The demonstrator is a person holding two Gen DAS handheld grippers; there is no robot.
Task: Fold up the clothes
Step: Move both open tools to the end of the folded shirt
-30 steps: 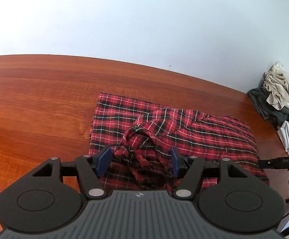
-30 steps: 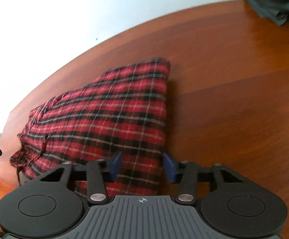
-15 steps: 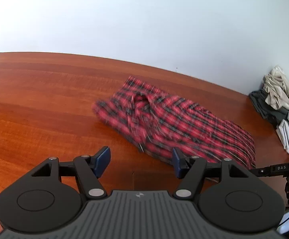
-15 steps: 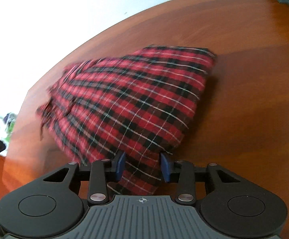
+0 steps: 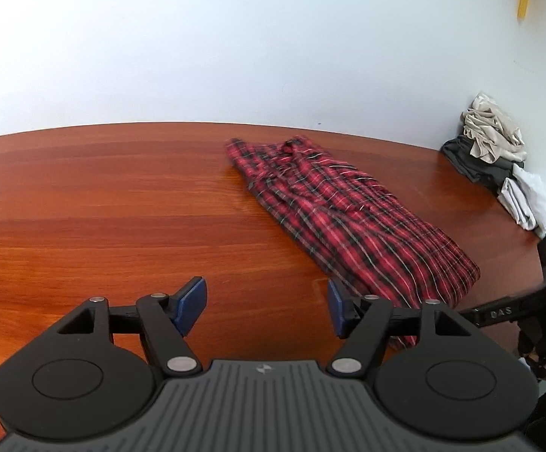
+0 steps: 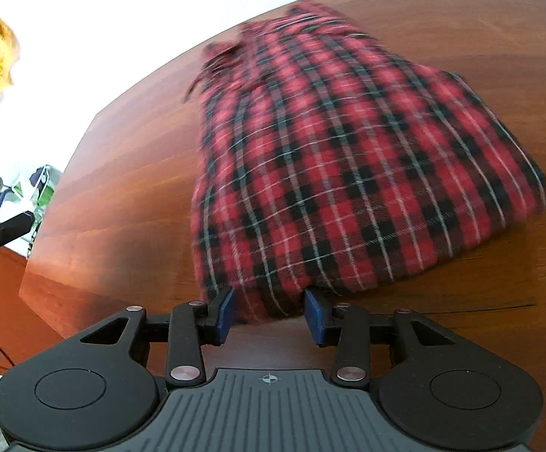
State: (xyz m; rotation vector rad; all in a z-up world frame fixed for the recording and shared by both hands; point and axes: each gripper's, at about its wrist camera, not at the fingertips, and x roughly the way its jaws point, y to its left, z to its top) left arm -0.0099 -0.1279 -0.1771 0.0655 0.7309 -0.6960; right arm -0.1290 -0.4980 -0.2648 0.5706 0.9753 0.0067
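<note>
While one plaid shirt lies, two tongs hover.

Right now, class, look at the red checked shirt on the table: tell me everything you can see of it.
The shirt is soft woven cloth in red and black checks with thin white lines. It lies folded into a long, narrow bundle on the brown wooden table, its collar end rumpled at the far end. Its near corner sits between the fingers of the right gripper, which grip it. The left gripper is open and clear of it.
</note>
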